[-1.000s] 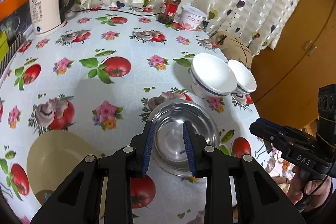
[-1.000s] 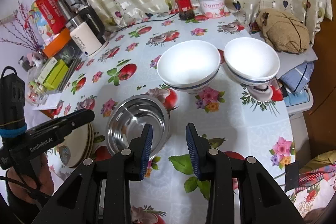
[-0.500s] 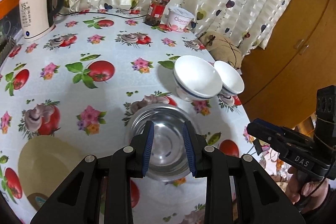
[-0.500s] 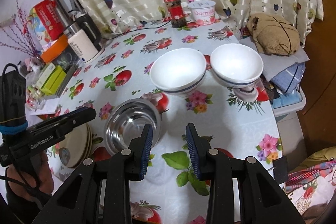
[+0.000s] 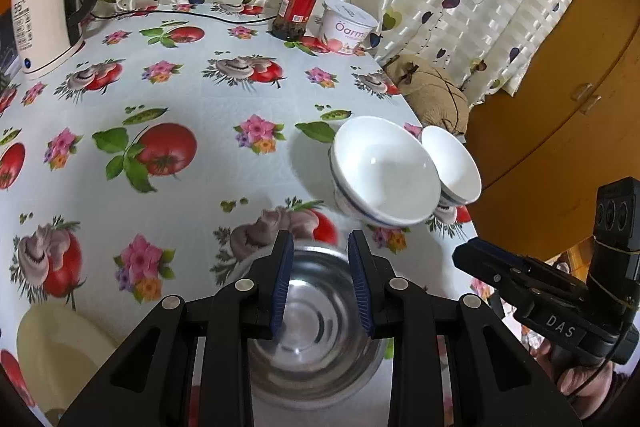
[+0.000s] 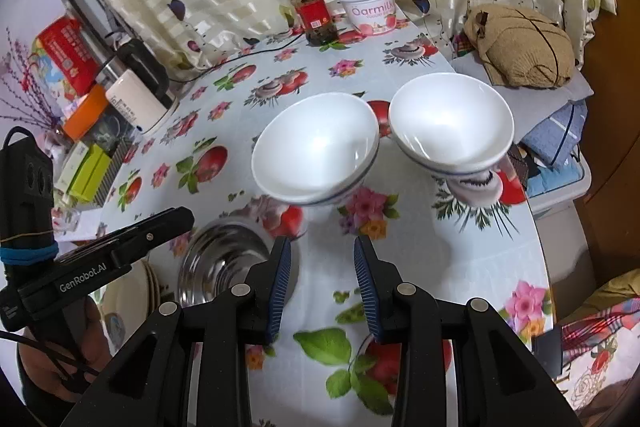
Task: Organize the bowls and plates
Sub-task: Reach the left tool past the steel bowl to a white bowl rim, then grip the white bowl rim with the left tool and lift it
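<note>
Left gripper (image 5: 320, 283): fingers parted to a moderate gap, holding nothing; they sit over the far rim of the steel bowl (image 5: 312, 339), which stands upright, mouth up, on the tablecloth (image 5: 200, 107). Contact between pads and rim cannot be told.

Right gripper (image 6: 322, 287): fingers parted about the same, holding nothing, over bare cloth; steel bowl just to its left.

Beyond the fingers: two white bowls with a blue rim line, near bowl (image 6: 316, 155) and far bowl (image 6: 452, 123), side by side, both upright. Whether their rims touch cannot be told. Cream plates (image 5: 60, 351) lie stacked at the left of the steel bowl.

Writing: yogurt tub (image 6: 372, 9) reads "Oarmilk"; right gripper body in the left view reads "DAS"; left gripper body in the right view reads "GenRobot.AI". Red-lidded jar (image 5: 300, 5) stands beside the tub; its label is not legible. Kettle (image 5: 44, 3) at far left shows "55".

Versus 0.5 s ago: the left gripper has come lower and nearer to the steel bowl, which now fills more of the view; the right view shows the white bowls larger. Finger gaps unchanged.
</note>
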The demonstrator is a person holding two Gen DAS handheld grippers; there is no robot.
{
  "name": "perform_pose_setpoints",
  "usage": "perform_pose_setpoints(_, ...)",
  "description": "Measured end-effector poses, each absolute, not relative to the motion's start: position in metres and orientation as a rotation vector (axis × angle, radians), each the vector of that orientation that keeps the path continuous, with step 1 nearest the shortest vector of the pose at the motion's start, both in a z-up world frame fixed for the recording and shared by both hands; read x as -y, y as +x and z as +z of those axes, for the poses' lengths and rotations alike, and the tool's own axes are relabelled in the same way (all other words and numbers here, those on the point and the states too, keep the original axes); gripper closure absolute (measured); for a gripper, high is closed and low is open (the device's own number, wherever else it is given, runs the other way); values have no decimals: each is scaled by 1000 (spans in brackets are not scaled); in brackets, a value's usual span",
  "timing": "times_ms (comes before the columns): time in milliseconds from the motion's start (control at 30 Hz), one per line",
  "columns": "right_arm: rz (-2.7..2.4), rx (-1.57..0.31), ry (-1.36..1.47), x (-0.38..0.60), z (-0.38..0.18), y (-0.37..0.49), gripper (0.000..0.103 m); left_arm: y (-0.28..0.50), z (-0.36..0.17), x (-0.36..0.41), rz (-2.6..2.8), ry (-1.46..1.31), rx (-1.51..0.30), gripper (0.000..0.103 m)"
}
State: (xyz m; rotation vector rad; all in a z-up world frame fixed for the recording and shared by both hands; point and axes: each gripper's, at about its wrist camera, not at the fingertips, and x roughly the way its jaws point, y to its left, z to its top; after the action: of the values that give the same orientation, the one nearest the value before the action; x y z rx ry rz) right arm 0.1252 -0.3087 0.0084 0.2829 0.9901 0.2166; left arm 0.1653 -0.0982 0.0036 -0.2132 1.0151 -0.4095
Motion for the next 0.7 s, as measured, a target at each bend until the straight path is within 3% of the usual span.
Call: perform_pose_setpoints(700,189,-1007,344,323,-10,178,71,217,-13,132,-398,-227,-1057,73)
